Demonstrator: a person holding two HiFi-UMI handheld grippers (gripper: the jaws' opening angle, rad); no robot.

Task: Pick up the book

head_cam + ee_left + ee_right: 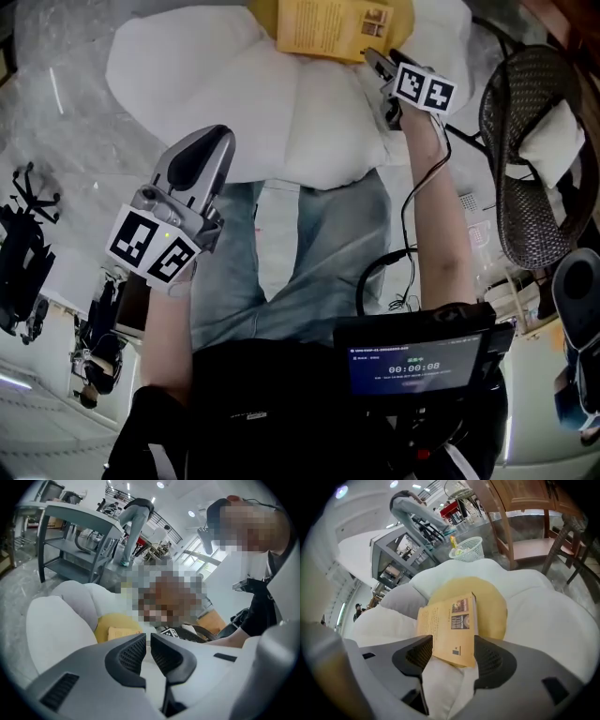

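A yellow book (333, 26) lies on the yellow centre (490, 597) of a big white petal-shaped cushion (234, 84). In the right gripper view the book (450, 620) lies cover up, its near end reaching in between the jaws. My right gripper (452, 651) stands open wide, one pad on each side of that end, neither visibly pressing. In the head view the right gripper (378, 64) points at the book's right corner. My left gripper (220, 141) hovers over the cushion's near edge, shut and empty. The left gripper (147, 641) sees the book (123, 632) further off.
A dark wicker chair (530, 141) stands at the right. A black cable (412, 216) runs along the right arm to a chest-mounted screen (412, 361). A grey table (79, 517), a white basket (468, 548) and a wooden chair (534, 541) stand beyond the cushion.
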